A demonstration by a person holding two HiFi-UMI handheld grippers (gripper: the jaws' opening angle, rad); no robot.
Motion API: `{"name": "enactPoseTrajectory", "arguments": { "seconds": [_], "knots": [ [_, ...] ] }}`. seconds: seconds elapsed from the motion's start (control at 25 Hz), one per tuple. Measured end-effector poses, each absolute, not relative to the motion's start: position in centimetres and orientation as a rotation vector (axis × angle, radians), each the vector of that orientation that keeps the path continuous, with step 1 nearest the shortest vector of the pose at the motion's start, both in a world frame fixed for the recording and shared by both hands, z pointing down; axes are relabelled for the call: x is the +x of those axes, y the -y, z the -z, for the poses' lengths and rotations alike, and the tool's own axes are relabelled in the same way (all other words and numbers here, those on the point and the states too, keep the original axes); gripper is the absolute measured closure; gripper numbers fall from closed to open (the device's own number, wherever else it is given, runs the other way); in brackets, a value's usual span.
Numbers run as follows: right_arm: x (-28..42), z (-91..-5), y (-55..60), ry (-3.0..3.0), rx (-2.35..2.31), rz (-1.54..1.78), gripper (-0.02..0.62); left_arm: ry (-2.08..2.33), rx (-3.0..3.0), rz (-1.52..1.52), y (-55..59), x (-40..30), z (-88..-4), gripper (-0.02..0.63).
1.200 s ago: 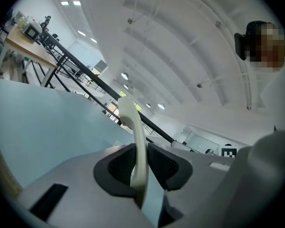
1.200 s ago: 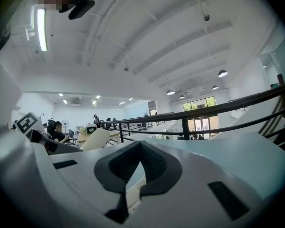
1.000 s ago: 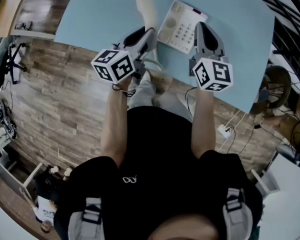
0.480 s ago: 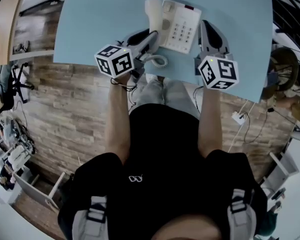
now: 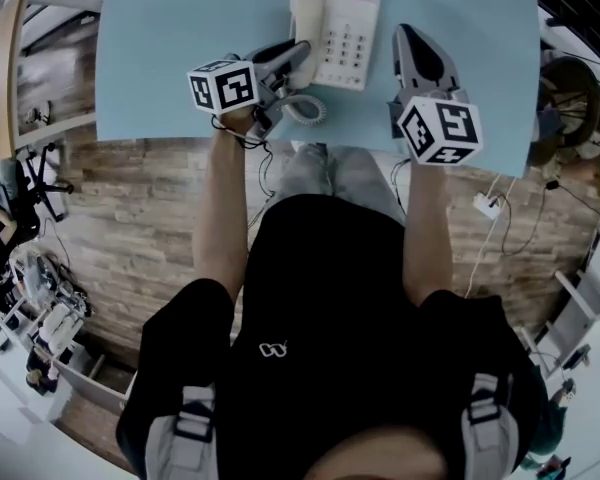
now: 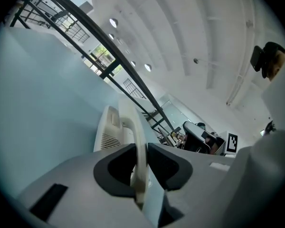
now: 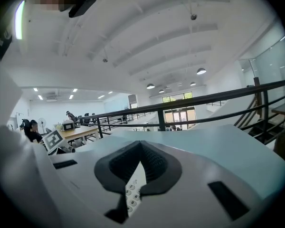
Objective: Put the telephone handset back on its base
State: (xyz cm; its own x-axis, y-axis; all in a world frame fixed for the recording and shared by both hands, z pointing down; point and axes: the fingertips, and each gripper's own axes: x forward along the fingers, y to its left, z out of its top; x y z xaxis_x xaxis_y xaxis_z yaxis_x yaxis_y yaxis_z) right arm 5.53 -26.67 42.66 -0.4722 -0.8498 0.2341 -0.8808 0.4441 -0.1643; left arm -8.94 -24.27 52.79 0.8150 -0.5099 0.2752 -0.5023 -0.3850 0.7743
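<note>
Head view: the left forearm stretches forward, and the left gripper (image 5: 298,54) clamps the cream handset (image 5: 304,16), which extends ahead of its jaws on the base (image 5: 348,40). Right of the base, the right gripper (image 5: 412,38) points forward with its jaws together and empty.

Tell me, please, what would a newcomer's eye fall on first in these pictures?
Probably the left gripper, clamped on the cream handset that lies along the left side of the telephone base on the pale blue table. The right gripper, jaws together and empty, hangs beside the keypad. Both carry bold black-and-white marker cubes.
</note>
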Motion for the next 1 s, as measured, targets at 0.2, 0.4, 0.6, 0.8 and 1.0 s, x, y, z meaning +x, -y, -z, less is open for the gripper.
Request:
{"name": "enactPoseTrajectory", "arguments": {
  "seconds": [0.2,0.4,0.6,0.8,1.0],
  "knots": [
    [6.1,-43.2,26.7,2.547,1.546,-0.413,0.600,0.698,2.045,0.004,24.7,-8.2,-53.6,0.526],
    [5.9,-43.6,27.1,2.541,1.533,-0.418,0.600,0.686,2.045,0.003,25.2,-8.3,-54.3,0.526],
    [5.4,-43.7,27.4,2.547,1.517,-0.420,0.600,0.697,2.022,0.036,25.6,-8.6,-54.8,0.526],
    [5.0,-43.6,27.7,2.554,1.504,-0.421,0.600,0.653,2.017,0.077,25.7,-8.6,-54.8,0.523],
    [4.5,-43.6,27.8,2.564,1.488,-0.424,0.600,0.673,2.039,0.034,25.8,-9.1,-55.1,0.515]
  ]
}}
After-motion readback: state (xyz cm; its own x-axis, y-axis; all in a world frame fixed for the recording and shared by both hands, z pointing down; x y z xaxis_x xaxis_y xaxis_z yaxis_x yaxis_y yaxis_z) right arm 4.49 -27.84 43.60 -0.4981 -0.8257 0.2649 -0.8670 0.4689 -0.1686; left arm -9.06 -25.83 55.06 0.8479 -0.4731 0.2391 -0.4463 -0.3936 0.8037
